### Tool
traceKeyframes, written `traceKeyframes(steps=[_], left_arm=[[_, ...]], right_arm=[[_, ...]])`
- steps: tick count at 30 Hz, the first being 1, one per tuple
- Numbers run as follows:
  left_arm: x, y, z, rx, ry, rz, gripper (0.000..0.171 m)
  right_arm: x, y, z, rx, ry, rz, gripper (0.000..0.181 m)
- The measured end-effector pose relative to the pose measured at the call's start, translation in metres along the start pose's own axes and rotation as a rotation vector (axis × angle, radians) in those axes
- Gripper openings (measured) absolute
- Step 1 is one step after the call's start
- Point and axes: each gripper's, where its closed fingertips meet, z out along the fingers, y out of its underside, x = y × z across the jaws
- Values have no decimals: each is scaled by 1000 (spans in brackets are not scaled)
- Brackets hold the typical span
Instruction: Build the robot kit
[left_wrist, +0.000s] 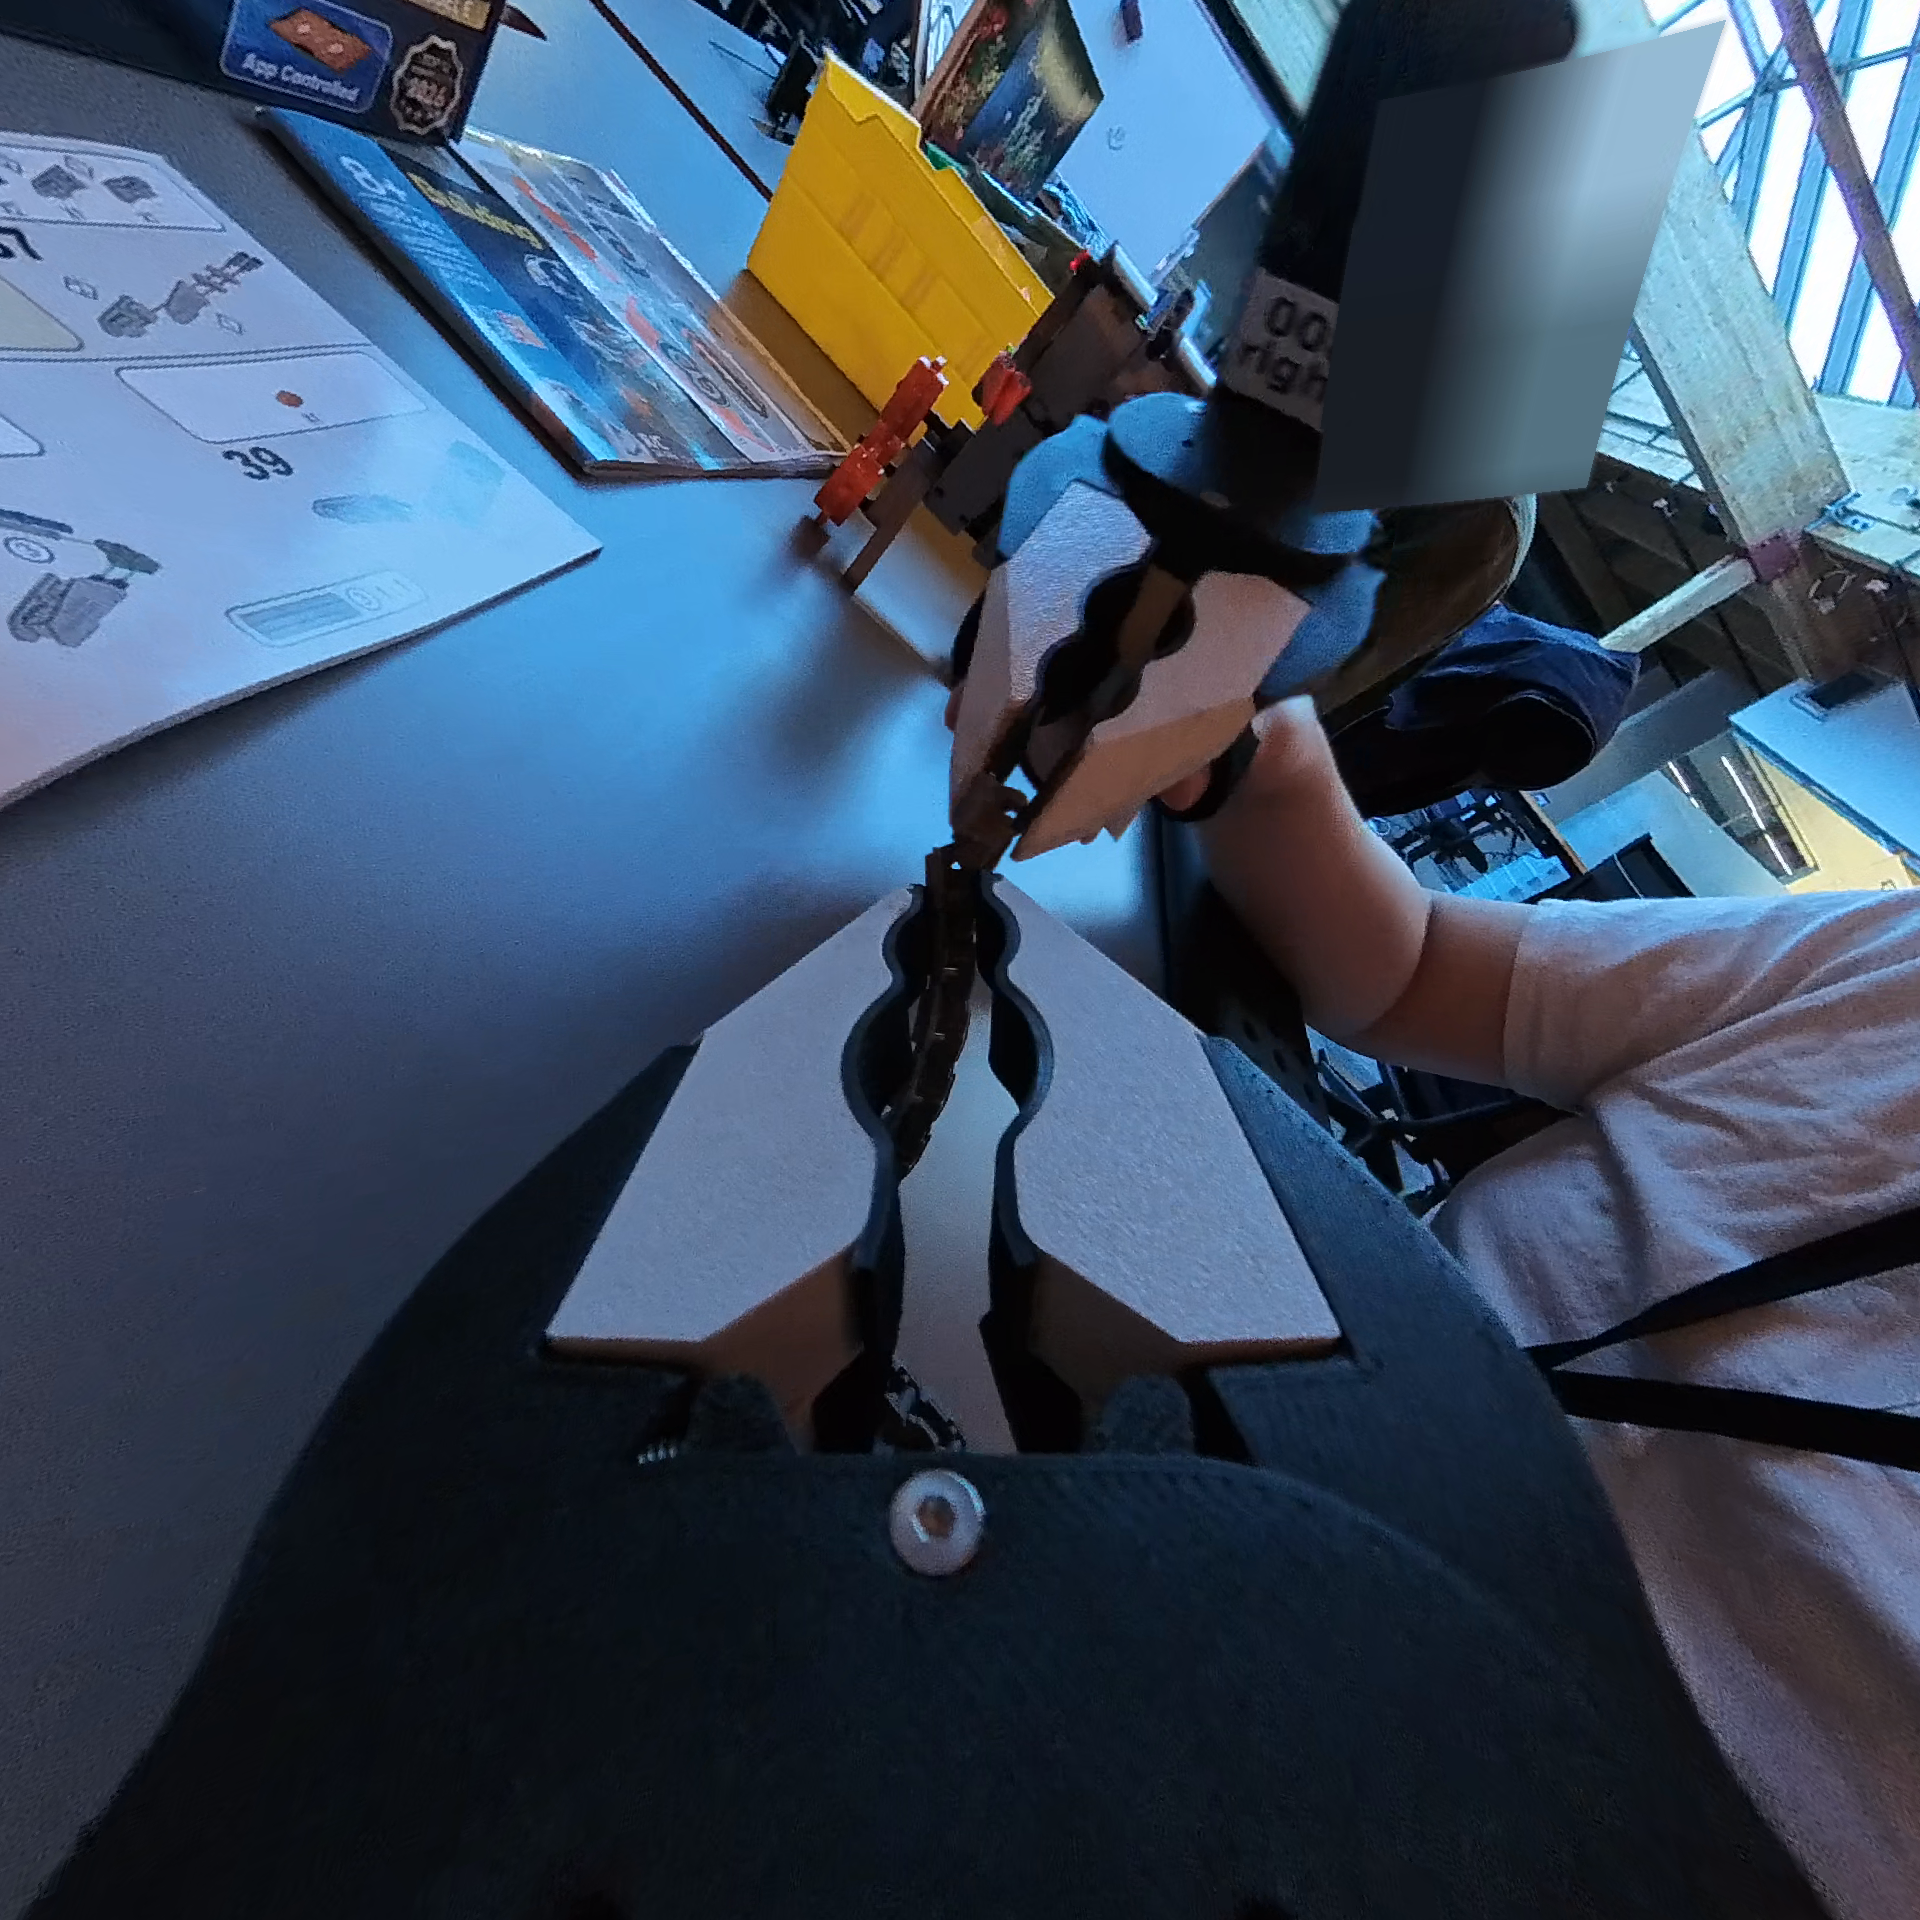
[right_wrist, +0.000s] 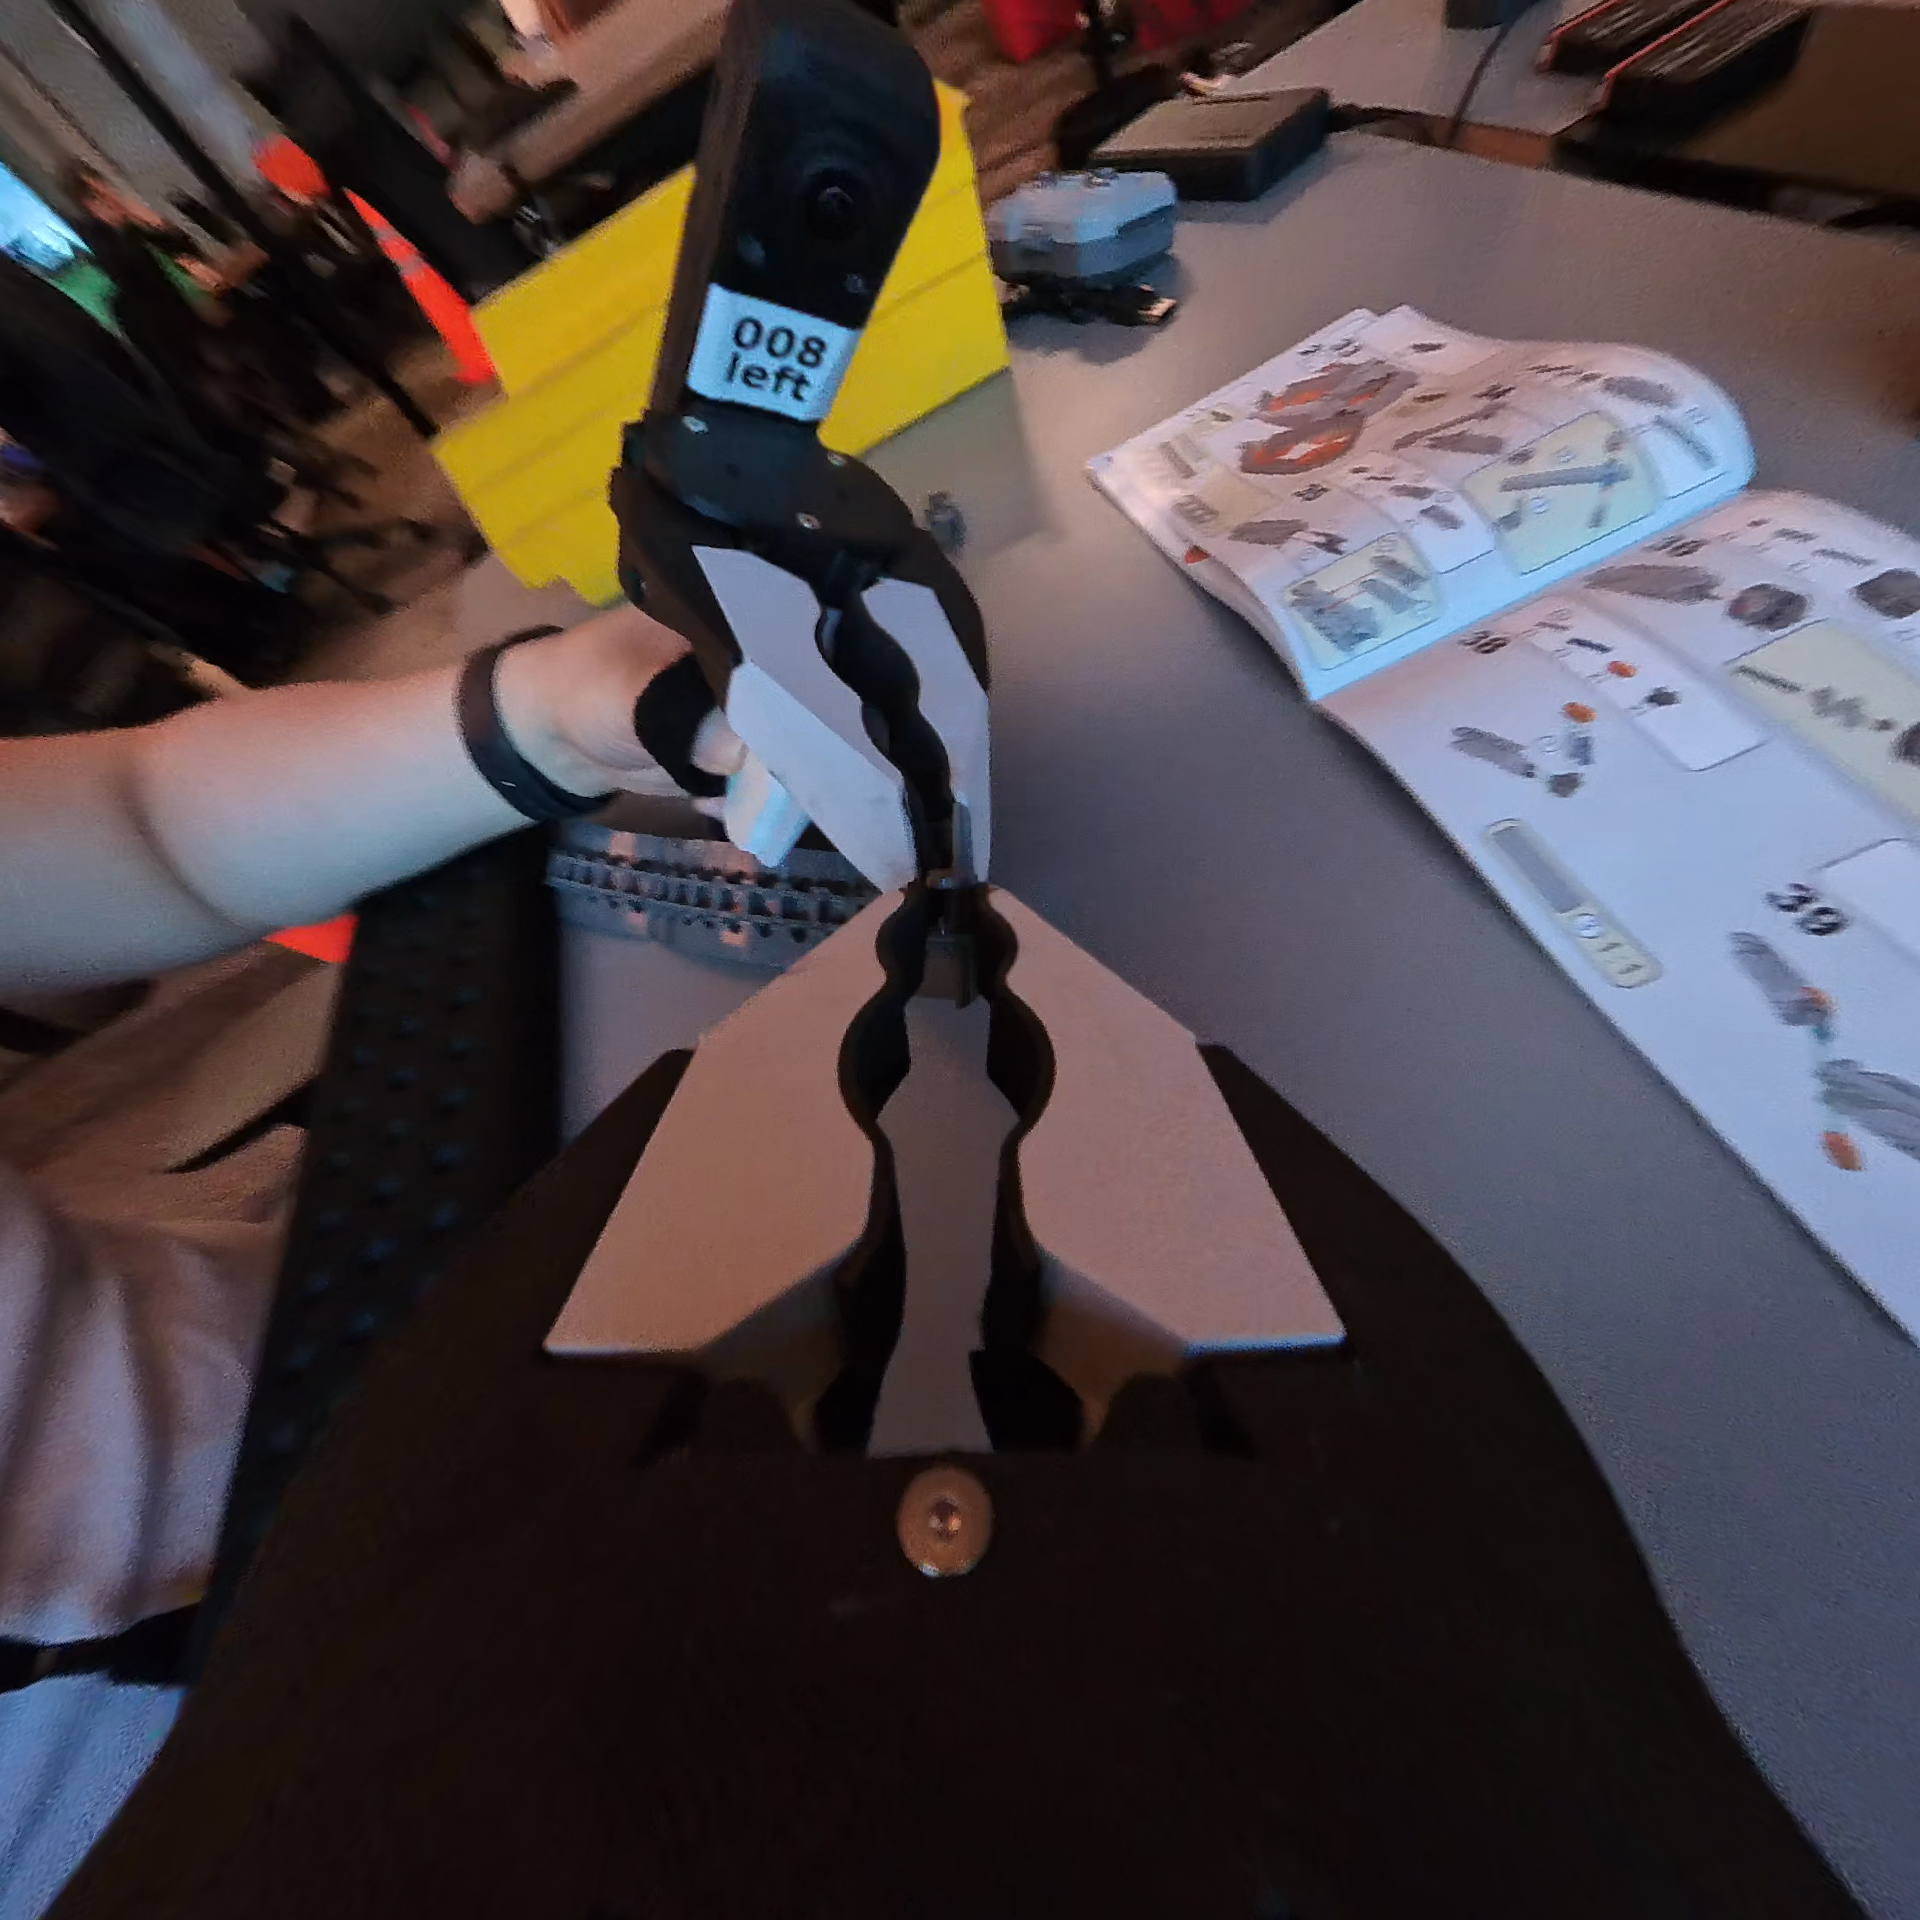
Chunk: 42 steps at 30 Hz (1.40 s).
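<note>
My left gripper (left_wrist: 951, 888) is shut on a dark brown chain of small links (left_wrist: 935, 1023) that runs up between its fingers. My right gripper (left_wrist: 989, 831) meets it tip to tip from the upper right and is shut on the chain's far end (left_wrist: 982, 805). In the right wrist view, my right gripper (right_wrist: 951, 902) pinches a small dark piece (right_wrist: 954, 951), and the left gripper (right_wrist: 940, 864) points down at it from above. Both are held above the grey table (left_wrist: 520, 831), each by a person's hand.
An open instruction booklet (right_wrist: 1558, 665) lies on the table, with a yellow bin (right_wrist: 582, 416) behind. A red and brown brick model (left_wrist: 894, 457) and printed boxes (left_wrist: 582, 312) stand farther back. A grey toothed strip (right_wrist: 707, 904) and a black perforated board (right_wrist: 416, 1091) lie near the person's arm.
</note>
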Motion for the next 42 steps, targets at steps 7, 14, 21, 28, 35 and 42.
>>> traceKeyframes(steps=[7,14,21,28,35,42], left_arm=[[3,1,-1,-6,7,24,6],[4,1,-1,-7,16,18,6],[0,12,0,-38,30,16,10],[-2,13,0,-39,51,-55,9],[-9,27,4,-120,20,-114,21],[-13,25,4,-112,3,-114,19]], right_arm=[[-5,1,0,10,-116,70,7],[-5,1,0,8,-108,52,7],[-7,10,4,-56,-74,-11,5],[-6,10,6,-52,-48,-14,5],[-4,14,11,-70,-6,-22,5],[1,14,12,-66,27,3,5]])
